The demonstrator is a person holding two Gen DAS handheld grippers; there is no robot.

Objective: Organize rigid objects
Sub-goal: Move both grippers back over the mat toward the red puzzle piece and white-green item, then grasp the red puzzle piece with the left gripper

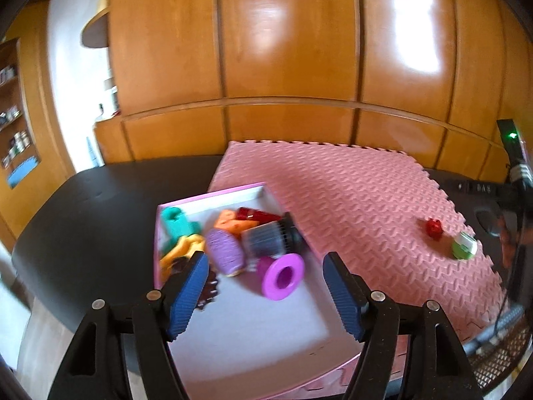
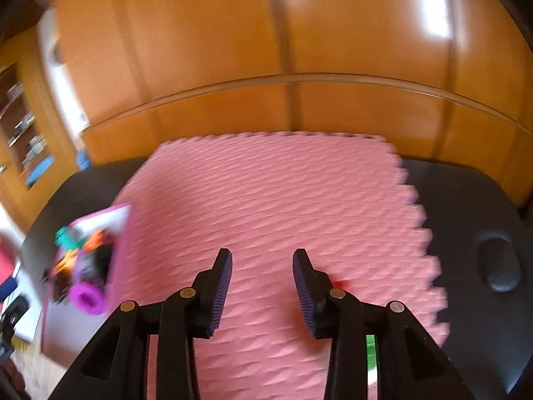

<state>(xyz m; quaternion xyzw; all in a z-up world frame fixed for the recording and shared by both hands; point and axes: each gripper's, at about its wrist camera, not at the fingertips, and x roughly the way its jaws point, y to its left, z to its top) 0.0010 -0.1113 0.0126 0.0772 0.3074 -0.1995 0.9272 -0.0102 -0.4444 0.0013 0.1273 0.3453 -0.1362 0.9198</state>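
With most toys already gathered in the pink box (image 1: 213, 196), both the left gripper (image 1: 265, 295) and right gripper (image 2: 262, 291) hang with jaws apart and empty, free for the red toy (image 1: 434, 227) and green toy (image 1: 464, 245) left on the mat (image 1: 349, 193).

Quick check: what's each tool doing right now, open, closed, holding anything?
Left tool: open, empty, above the pink box.
Right tool: open, empty, above the pink mat.

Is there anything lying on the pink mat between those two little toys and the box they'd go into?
Nothing visible. In the left wrist view the red toy and the green and white toy sit near the mat's right edge, and the pink mat between them and the box is bare. The box's near half also has free floor.
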